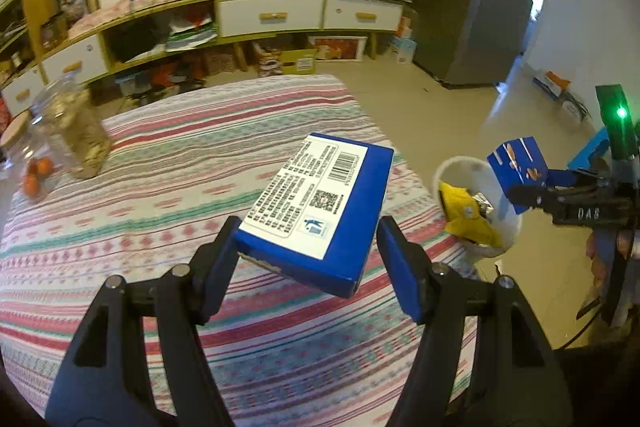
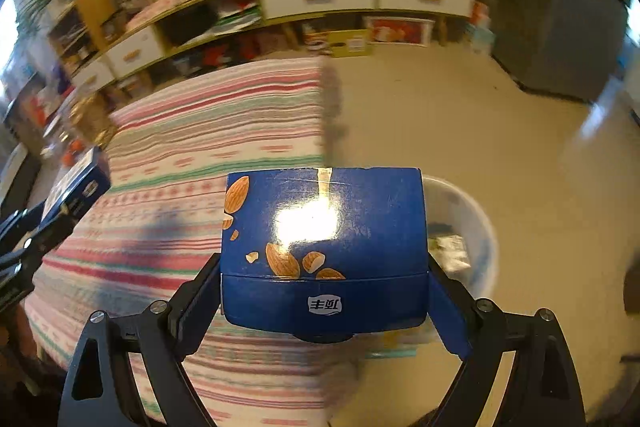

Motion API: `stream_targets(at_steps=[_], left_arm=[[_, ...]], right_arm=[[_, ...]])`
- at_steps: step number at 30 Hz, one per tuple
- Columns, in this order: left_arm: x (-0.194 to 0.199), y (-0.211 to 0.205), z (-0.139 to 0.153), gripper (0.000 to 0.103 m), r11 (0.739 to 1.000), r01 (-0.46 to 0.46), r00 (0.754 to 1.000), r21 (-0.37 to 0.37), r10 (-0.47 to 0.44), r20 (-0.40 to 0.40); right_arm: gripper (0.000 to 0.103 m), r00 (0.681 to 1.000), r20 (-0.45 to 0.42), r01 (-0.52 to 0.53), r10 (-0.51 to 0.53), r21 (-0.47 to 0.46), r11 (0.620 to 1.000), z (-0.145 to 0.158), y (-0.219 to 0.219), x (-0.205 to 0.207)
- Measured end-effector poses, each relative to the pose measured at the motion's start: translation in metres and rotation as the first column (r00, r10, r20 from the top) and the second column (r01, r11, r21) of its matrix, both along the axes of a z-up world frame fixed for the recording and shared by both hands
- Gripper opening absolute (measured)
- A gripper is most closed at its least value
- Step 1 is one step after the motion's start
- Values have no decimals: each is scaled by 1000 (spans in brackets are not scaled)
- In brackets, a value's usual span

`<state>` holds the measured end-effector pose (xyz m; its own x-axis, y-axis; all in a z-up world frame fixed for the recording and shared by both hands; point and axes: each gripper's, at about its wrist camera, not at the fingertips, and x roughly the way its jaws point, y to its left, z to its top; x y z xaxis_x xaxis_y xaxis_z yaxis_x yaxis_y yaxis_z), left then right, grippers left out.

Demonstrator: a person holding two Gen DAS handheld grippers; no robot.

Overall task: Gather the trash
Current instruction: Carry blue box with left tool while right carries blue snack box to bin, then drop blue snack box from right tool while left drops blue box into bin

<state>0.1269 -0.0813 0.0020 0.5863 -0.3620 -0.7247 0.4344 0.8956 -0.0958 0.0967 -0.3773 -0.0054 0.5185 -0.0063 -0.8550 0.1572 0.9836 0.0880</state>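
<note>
My left gripper (image 1: 308, 247) is shut on a flat blue box with a white label (image 1: 320, 211) and holds it above the striped tablecloth (image 1: 160, 195). My right gripper (image 2: 324, 291) is shut on a blue almond carton (image 2: 324, 243). In the left wrist view the right gripper (image 1: 520, 183) holds that carton (image 1: 516, 163) over the white trash bin (image 1: 508, 223) beside the table. The bin holds a yellow wrapper (image 1: 464, 215) and a foil packet. In the right wrist view the bin (image 2: 480, 227) lies just right of the carton, and the left gripper's box (image 2: 76, 187) shows at the far left.
A clear jar of snacks (image 1: 76, 131) and a jar with orange fruit (image 1: 32, 171) stand at the table's far left. A long shelf unit with drawers (image 1: 272, 15) runs along the back wall. A grey fridge (image 1: 480, 7) stands at the right, beyond tan floor.
</note>
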Motion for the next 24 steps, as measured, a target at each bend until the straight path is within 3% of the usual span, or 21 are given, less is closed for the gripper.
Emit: stream_targets(at_steps=[10,16,24], left_arm=[[3,-74,-19,69,996,90,994,-24,-92,-52],[4,-98,-26,69,994,106,993,-36,-107,-49],[5,-124,-36,69,989,145,986,-36,-147,-76]], right_arm=[[93,983,-46,178,-175,68,982,-30,-84,-15],[95,976,-38,217,-214,124,968,-35,-102,-12],[95,971,-36,237,-234,127,963,-27,-110,-21]])
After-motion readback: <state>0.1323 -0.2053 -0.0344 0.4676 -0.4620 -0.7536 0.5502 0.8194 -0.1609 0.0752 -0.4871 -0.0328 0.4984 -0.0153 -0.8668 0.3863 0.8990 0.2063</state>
